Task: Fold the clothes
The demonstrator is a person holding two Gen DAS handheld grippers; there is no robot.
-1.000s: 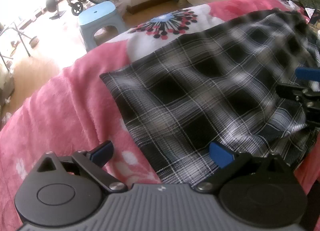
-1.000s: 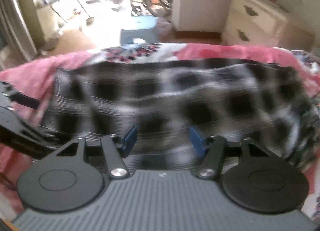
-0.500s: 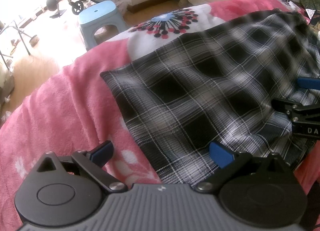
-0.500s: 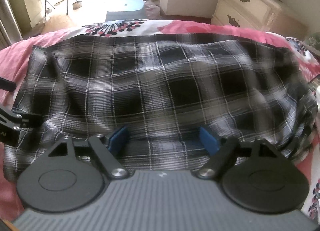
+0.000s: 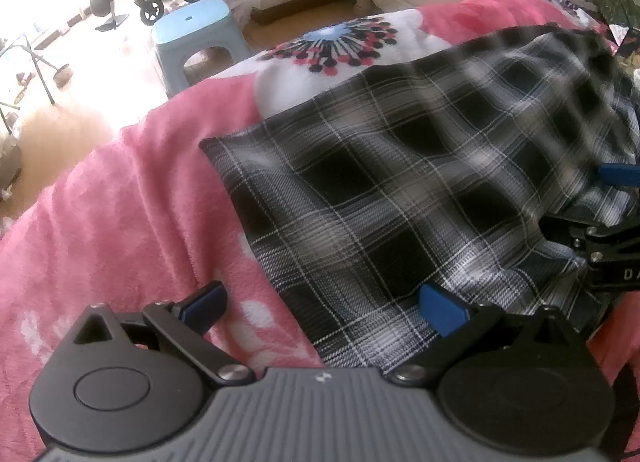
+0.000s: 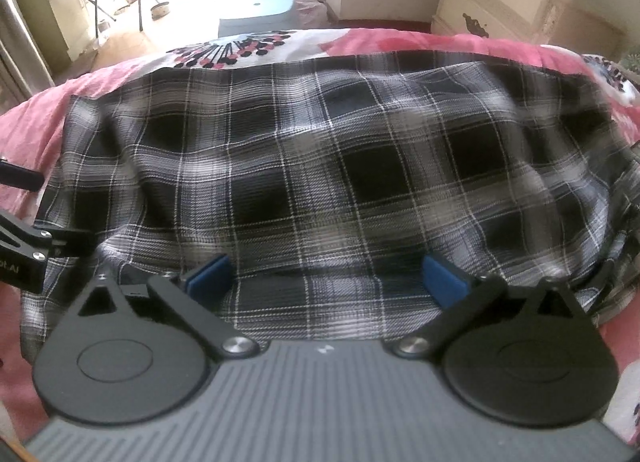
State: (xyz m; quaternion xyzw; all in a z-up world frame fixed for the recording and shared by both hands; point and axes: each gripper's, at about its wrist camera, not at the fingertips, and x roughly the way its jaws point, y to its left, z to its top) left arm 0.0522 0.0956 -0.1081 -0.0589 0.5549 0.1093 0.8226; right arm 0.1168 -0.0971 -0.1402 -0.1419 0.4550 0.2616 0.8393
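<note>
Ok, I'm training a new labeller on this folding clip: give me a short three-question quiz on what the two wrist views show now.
1. True or false: the plaid cloth lies on a pink blanket.
2. The stool beyond the bed is: A red, B light blue, C black?
3. Fill in: in its own view, the left gripper is ____, nothing clamped.

Key: 1 true. 2 B. 3 open.

One plaid garment (image 6: pixel 320 166); one pink blanket (image 5: pixel 120 214); one blue stool (image 5: pixel 192 34); two grippers: left (image 5: pixel 324 306), right (image 6: pixel 326 280).
</note>
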